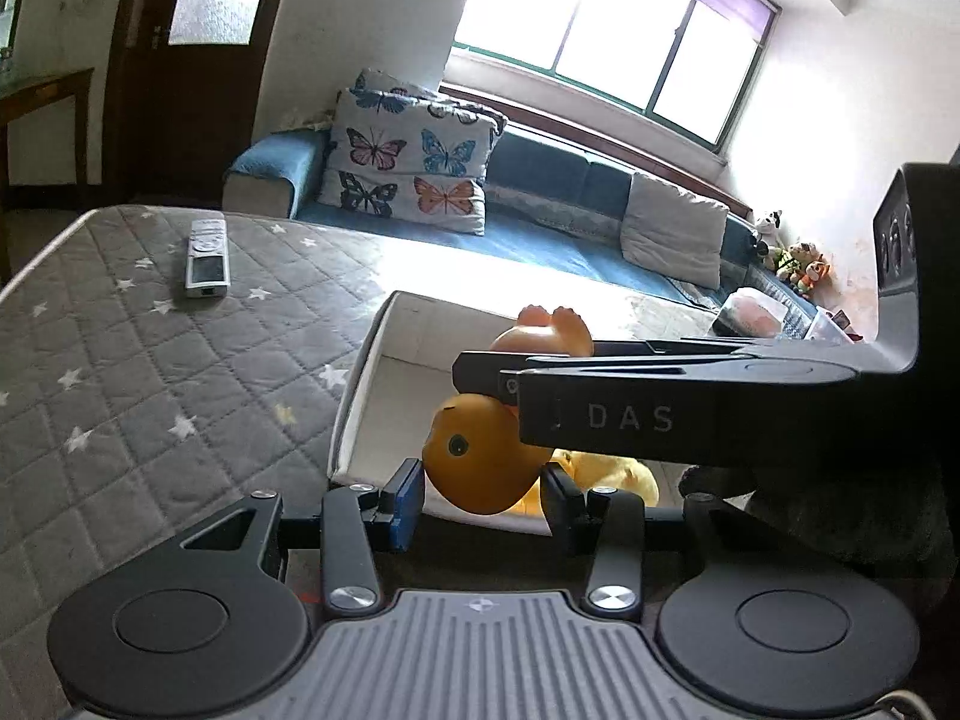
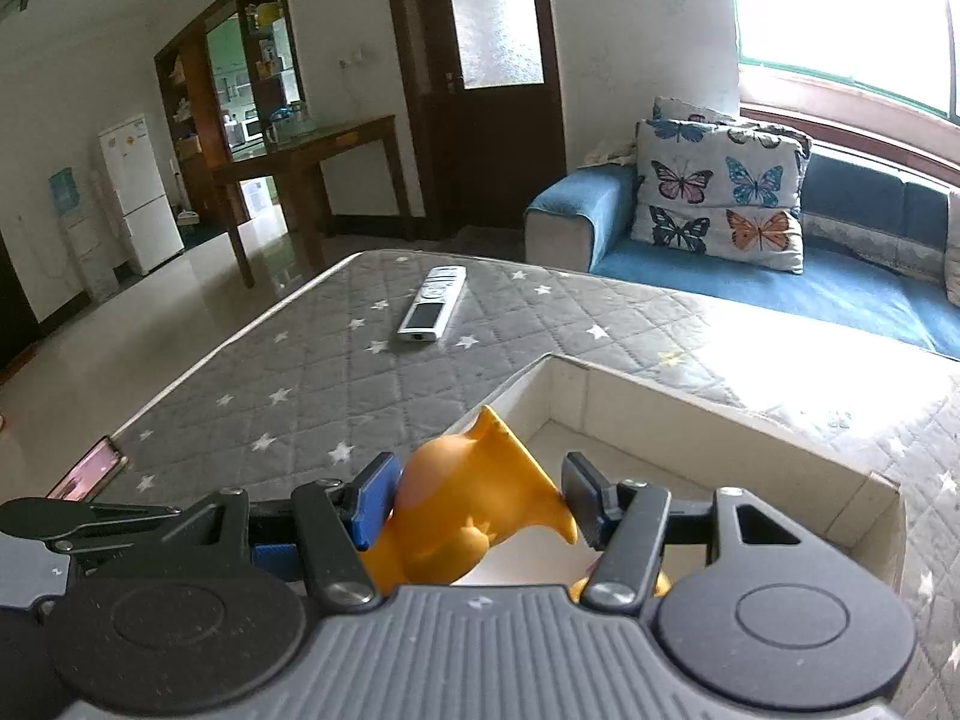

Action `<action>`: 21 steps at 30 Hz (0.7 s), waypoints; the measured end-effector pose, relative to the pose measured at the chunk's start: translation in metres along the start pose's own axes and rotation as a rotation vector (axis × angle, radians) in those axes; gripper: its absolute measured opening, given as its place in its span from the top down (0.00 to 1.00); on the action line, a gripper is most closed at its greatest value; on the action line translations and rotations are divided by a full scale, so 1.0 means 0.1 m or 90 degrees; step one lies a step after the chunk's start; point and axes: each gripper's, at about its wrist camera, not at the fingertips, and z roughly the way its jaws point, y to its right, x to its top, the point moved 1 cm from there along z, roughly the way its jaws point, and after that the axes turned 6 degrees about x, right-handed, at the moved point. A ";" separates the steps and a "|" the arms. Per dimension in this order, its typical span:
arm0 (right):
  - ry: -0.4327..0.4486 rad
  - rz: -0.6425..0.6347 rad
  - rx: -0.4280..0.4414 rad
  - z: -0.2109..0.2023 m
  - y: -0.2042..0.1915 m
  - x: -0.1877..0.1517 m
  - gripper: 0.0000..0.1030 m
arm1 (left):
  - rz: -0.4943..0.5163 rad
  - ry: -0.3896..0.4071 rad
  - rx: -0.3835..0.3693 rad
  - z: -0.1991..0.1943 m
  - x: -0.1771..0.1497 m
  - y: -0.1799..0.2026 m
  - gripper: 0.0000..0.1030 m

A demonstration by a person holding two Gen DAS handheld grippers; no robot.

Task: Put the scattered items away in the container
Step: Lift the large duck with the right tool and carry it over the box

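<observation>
An orange rubber toy (image 1: 480, 462) hangs over the open white box (image 1: 366, 372). My left gripper (image 1: 480, 495) is closed on its round head. My right gripper (image 2: 474, 498) is closed on the toy's body (image 2: 468, 498), and its black fingers (image 1: 600, 384) cross the left wrist view. A yellow toy (image 1: 612, 474) lies inside the box below. A white remote (image 2: 433, 302) lies on the grey star-quilted table (image 2: 288, 384), also in the left wrist view (image 1: 207, 258). The box rim also shows in the right wrist view (image 2: 708, 402).
A phone (image 2: 90, 468) lies at the table's left edge. A blue sofa (image 2: 780, 282) with a butterfly pillow (image 2: 720, 192) stands behind the table. A clear plastic tub (image 1: 756, 312) sits at the far right.
</observation>
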 end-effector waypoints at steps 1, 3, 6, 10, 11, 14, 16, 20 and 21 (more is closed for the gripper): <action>-0.002 0.003 0.000 0.04 0.04 0.02 0.41 | 0.000 -0.005 -0.001 0.06 0.04 0.00 0.56; -0.009 0.013 0.004 0.14 0.15 0.06 0.41 | 0.002 -0.016 0.002 0.18 0.09 0.00 0.56; -0.020 0.030 0.013 0.28 0.30 0.08 0.41 | 0.006 -0.031 0.009 0.35 0.13 0.01 0.56; -0.039 0.034 0.018 0.45 0.41 0.06 0.41 | 0.003 -0.058 0.013 0.55 0.16 -0.02 0.56; -0.046 0.034 0.019 0.49 0.44 0.04 0.41 | 0.001 -0.066 0.014 0.61 0.16 -0.03 0.56; -0.065 0.041 0.025 0.61 0.52 0.01 0.41 | 0.001 -0.082 0.018 0.71 0.15 -0.04 0.56; -0.077 0.047 0.030 0.68 0.57 0.00 0.41 | 0.004 -0.092 0.022 0.77 0.15 -0.04 0.56; -0.095 0.056 0.033 0.80 0.63 -0.04 0.41 | -0.004 -0.113 0.023 0.88 0.14 -0.06 0.56; -0.099 0.055 0.033 0.82 0.63 -0.05 0.41 | -0.005 -0.116 0.024 0.89 0.14 -0.06 0.56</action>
